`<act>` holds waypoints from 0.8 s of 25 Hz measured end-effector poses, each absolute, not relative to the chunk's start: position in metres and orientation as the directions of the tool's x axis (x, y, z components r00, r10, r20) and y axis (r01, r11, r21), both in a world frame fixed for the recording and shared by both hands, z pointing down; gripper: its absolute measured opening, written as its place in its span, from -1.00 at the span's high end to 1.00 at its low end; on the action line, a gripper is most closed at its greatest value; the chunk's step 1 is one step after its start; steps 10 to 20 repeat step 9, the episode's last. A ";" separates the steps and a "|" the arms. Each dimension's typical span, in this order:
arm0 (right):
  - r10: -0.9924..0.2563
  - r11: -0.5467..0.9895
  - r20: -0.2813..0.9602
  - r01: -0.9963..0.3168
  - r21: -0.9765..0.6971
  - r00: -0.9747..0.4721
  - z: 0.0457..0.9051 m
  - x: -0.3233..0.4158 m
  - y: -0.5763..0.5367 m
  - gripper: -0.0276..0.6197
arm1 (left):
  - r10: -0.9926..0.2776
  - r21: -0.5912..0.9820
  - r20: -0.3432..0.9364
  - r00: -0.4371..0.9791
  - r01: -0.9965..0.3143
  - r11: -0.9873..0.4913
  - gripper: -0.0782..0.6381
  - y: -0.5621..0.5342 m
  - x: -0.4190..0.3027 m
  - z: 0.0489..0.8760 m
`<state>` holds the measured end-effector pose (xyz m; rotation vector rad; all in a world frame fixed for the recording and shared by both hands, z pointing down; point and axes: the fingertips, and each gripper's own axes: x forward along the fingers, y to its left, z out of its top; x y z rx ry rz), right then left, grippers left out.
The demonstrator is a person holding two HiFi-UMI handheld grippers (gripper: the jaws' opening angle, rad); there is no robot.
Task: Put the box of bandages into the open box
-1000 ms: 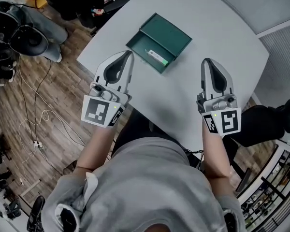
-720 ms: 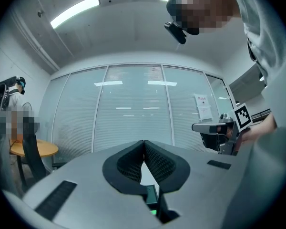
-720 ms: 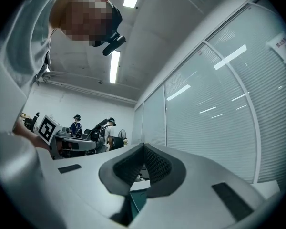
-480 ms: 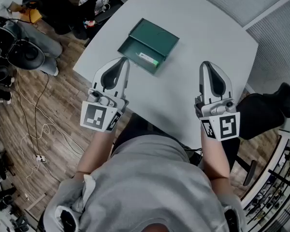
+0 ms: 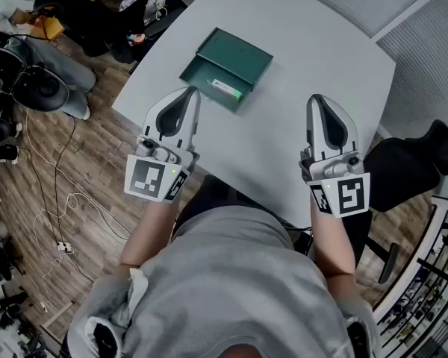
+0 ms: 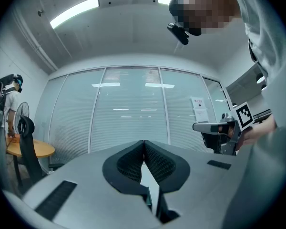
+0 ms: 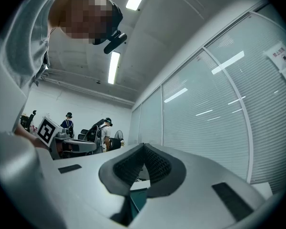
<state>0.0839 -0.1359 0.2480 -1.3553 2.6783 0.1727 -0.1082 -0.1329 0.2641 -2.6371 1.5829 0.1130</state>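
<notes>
A dark green open box (image 5: 225, 68) lies on the white table (image 5: 313, 43), its lid swung back. A small white and green box of bandages (image 5: 225, 89) rests inside its tray. My left gripper (image 5: 193, 89) hovers just near the tray's front left corner, jaws shut and empty. My right gripper (image 5: 316, 98) hangs over the table to the right of the box, well apart from it, also shut and empty. In the right gripper view a sliver of the green box (image 7: 138, 199) shows below the closed right gripper (image 7: 144, 145). The left gripper (image 6: 144, 142) points at a glass wall.
The table's near edge runs just under both grippers. Wooden floor with cables (image 5: 56, 192) lies to the left, with seated people and chairs (image 5: 30, 73) beyond. A black chair (image 5: 411, 170) stands at the right. Glass partitions with blinds (image 6: 128, 113) enclose the room.
The table and green box have slid slightly up and left in the head view. Both grippers keep nearly the same pose, still shut.
</notes>
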 end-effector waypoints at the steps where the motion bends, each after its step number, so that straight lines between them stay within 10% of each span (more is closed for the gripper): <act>1: -0.791 0.589 -0.172 -0.807 0.043 -0.587 0.248 0.084 -0.134 0.77 | -0.878 -0.018 -0.096 0.468 -0.883 -0.469 0.73 -0.131 -0.107 0.264; 20: -0.795 0.581 -0.178 -0.812 0.053 -0.580 0.245 0.093 -0.125 0.77 | -0.872 -0.015 -0.102 0.479 -0.877 -0.480 0.73 -0.128 -0.097 0.265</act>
